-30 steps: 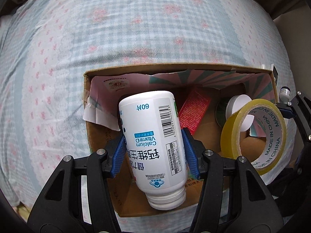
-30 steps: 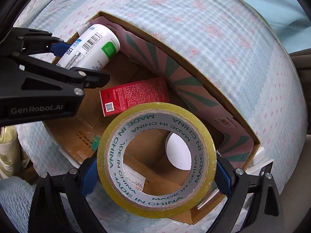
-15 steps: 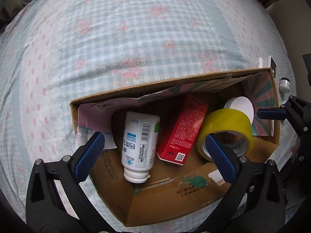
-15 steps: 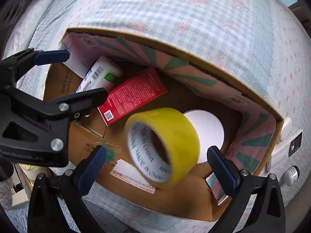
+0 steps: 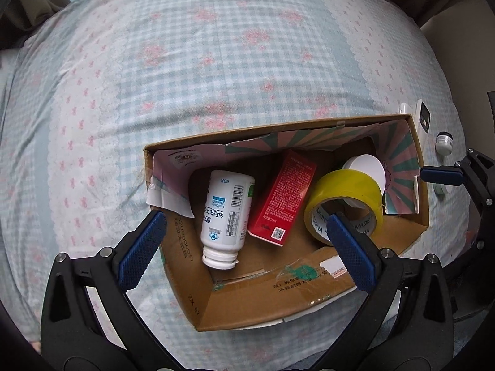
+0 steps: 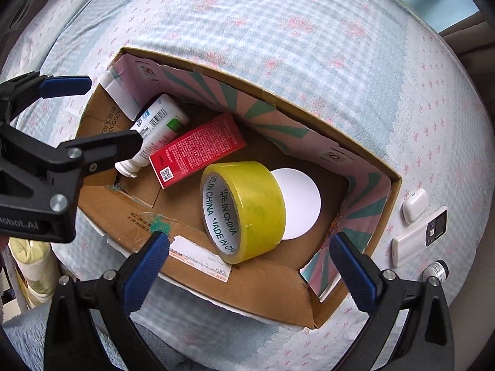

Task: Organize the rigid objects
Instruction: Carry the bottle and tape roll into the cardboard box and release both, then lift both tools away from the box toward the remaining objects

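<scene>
Left view: the left gripper is spread wide, holding nothing. The bottle lies in the box on the bed.

Right view: the right gripper is spread too. The tape stands on its edge and might roll into the red carton.
</scene>
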Available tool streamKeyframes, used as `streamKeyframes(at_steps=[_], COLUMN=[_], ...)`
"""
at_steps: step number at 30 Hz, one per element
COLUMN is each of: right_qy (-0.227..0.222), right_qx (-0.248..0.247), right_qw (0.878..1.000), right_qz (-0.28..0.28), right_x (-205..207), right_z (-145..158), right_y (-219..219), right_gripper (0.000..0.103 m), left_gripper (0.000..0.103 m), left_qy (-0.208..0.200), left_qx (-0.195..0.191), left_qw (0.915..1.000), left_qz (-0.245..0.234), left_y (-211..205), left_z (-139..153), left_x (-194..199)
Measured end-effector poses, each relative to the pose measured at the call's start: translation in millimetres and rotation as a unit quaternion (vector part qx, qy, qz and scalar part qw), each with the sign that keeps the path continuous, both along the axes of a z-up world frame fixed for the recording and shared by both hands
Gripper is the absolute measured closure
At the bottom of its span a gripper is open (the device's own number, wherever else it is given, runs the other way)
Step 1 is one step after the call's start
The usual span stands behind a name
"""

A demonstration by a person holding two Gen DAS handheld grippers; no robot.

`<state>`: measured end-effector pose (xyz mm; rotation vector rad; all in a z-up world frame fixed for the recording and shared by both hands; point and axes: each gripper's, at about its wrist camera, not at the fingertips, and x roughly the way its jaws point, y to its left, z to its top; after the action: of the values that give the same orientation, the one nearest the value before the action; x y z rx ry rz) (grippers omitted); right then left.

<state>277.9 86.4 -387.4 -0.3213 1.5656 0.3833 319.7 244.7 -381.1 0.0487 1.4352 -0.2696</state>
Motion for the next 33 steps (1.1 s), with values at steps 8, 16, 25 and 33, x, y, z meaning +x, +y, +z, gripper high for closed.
streamKeyframes(at_steps=[8, 16, 25, 33], right_qy=[-0.05, -0.11, -0.142, -0.166], right_qx=[0.008, 0.043, 0.051, 0.043], right_qw=[0.999, 0.991, 0.971, 0.944], right_qz=[-0.007, -0.062, -0.185, -0.282], right_x=[-12.5, -36.2, -88.7, -146.6], right_z=[36.4, 89.0, 116.8, 125.9], right_y=[8.2, -14.2, -87.7, -186.4], right_gripper=[0.0, 0.0, 0.0, 0.0], left_gripper=[0.0, 0.0, 0.0, 0.0], left_qy=[-0.034, -0.06, -0.09, -0.105], left_qx=[0.008, 0.009, -0.029, -0.032], left_qw=[0.9994, 0.9981, 0.9952, 0.9916], left_qz=[0.009, 0.009, -0.026, -0.067], left_y=[1.8, -4.6, -56.0, -130.8], left_z=[43.5, 85.9, 122.0, 139.7], left_x=[-27.0, -60.4, -84.8, -100.7])
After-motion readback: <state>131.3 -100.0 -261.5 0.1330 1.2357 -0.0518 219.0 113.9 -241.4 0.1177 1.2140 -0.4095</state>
